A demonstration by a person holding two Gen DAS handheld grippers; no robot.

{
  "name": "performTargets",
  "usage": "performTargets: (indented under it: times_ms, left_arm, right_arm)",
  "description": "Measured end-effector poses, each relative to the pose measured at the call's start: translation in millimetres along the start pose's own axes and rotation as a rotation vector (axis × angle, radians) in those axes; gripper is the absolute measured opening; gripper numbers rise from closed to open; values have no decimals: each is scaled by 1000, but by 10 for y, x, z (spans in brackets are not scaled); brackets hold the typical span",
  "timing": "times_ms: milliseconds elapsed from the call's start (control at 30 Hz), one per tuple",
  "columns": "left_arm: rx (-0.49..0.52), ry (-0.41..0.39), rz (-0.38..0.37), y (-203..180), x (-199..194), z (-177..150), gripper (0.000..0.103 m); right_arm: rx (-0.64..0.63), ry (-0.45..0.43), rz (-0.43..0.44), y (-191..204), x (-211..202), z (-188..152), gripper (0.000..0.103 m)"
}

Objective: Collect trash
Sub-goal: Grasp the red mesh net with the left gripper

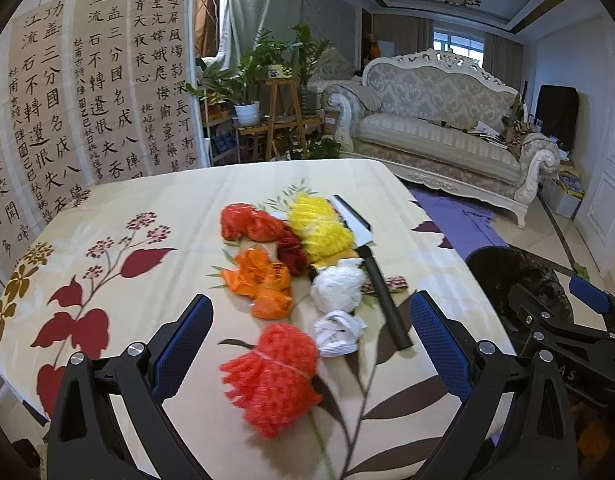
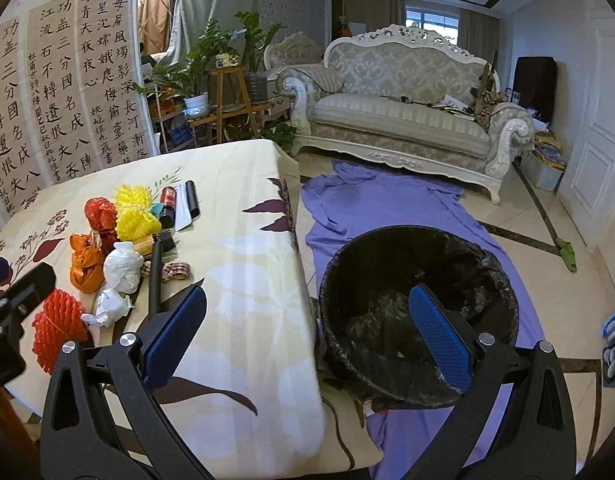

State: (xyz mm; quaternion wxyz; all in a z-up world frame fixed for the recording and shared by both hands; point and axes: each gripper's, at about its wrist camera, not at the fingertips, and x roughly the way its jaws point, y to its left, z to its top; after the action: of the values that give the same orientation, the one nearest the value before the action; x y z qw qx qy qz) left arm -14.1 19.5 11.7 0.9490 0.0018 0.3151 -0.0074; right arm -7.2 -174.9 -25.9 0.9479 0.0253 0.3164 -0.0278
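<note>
Littering table (image 1: 155, 200): two orange-red mesh bundles (image 1: 272, 380), one bin (image 2: 419, 304)

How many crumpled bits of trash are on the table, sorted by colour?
Red: 3, a net ball, a bag, a dark red wad
Orange: 1
Yellow: 1
White: 2, a bag, a paper wad
Total: 7
</note>
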Motion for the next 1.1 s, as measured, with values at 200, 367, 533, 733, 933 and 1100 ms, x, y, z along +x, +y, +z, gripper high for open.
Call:
performTargets:
  times_ms: [200,367,533,733,933,1100]
  left_arm:
    - [-14,10,37,218,-28,-54,96]
    - [-12,34,36,299,16,-139,96]
    - [-1,97,22,306,165,-248,96]
    - [9,154,20,301,304,-339,67]
    - [35,138,-13,271,292,-352,56]
    - [33,131,-37,282,288,-383,57]
  right_arm:
    - [-27,13,28,111,44,-21,99]
    - [-38,21,43,174,70,-30,99]
    - [-45,35,47,211,101,-46,97]
    - [-52,45,52,226,111,-50,94]
    - [-67,61,68,309,139,-53,88]
    - [-95,59,94,449,126,-35,88]
